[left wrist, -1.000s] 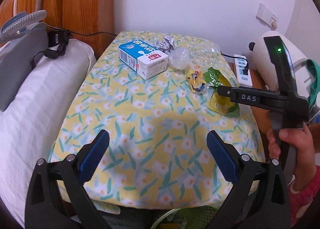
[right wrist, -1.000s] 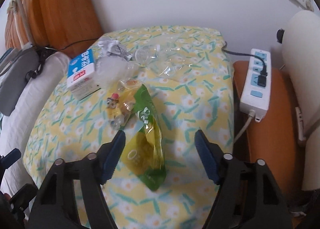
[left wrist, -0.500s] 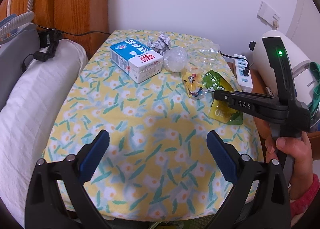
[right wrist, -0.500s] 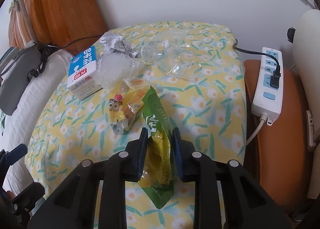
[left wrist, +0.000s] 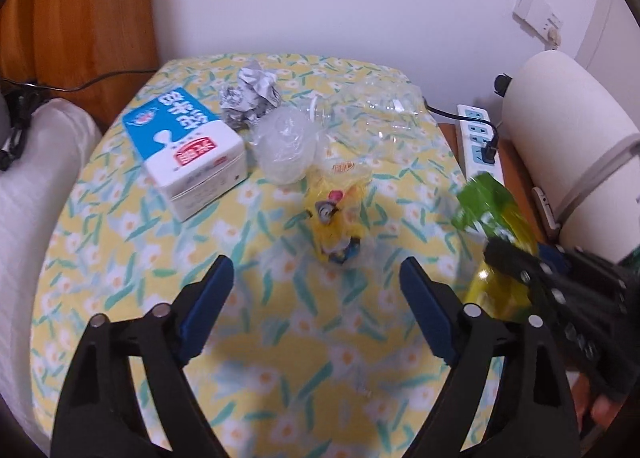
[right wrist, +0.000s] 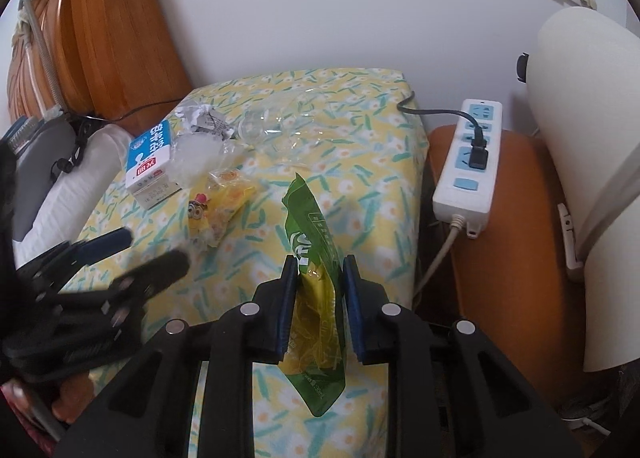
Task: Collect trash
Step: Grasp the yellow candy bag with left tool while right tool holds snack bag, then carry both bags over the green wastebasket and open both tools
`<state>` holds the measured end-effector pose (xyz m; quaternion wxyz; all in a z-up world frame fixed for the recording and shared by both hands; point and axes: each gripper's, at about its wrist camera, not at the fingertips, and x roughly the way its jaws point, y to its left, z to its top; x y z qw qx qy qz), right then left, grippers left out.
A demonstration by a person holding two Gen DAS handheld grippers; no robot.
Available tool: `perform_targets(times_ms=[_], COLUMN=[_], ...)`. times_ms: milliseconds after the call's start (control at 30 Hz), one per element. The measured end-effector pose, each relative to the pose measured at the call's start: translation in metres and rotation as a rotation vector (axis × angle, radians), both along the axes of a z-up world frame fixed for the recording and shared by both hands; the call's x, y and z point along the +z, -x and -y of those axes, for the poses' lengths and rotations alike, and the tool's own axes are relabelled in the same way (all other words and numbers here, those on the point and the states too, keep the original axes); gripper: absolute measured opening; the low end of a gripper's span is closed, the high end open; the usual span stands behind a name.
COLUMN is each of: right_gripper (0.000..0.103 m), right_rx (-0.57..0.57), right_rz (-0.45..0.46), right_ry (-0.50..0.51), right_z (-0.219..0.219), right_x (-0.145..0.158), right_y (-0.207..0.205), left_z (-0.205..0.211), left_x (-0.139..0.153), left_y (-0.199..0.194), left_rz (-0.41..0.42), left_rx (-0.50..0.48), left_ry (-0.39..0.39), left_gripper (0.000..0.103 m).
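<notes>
My right gripper [right wrist: 320,262] is shut on a green and yellow pouch [right wrist: 308,226] and holds it just above the flowered tablecloth [right wrist: 360,146]; the pouch [left wrist: 488,198] shows at the right of the left wrist view. My left gripper [left wrist: 316,264] hangs over the cloth with its jaws closing and nothing between them. Just beyond its tips lies a yellow cartoon wrapper [left wrist: 336,218]. Farther back are a blue and white milk carton [left wrist: 188,150], a crumpled clear bag [left wrist: 284,146], a ball of grey paper [left wrist: 250,98] and a crushed clear bottle [left wrist: 380,114].
A white power strip [right wrist: 468,166] with a black plug lies on an orange stool [right wrist: 512,258] right of the table. A tall white appliance [right wrist: 580,138] stands beyond it. A white pillow [left wrist: 24,198] and a wooden headboard [right wrist: 100,38] are on the left.
My right gripper closed on the green pouch and lifted it off the cloth. My left gripper moved forward towards the yellow wrapper, its jaws a little narrower.
</notes>
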<state>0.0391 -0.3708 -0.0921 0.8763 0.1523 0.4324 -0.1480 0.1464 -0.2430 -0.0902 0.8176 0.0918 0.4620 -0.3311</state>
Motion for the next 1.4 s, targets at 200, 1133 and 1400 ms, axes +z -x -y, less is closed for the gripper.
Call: perform_targets(times_ms=[200, 1133, 1400], right_gripper=[0.024, 0.024, 0.024], right_rx=[0.002, 0.078, 0.128], right_rz=[0.002, 0.059, 0.05], right_ry=[-0.014, -0.06, -0.096], right_z=[0.006, -0.05, -0.094], right_x=[-0.002, 0.024, 0.028], right_y=[0.006, 0.063, 0.118], left_z=[0.027, -0.081, -0.135], left_x=[-0.018, 0.04, 0.035], left_y=[-0.019, 0.082, 0.152], left_rz=[-0.066, 0.052, 0.037], left_rx=[0.023, 0.021, -0.015], left_ry=[-0.016, 0.005, 0.003], left_gripper=[0.063, 0.023, 0.023])
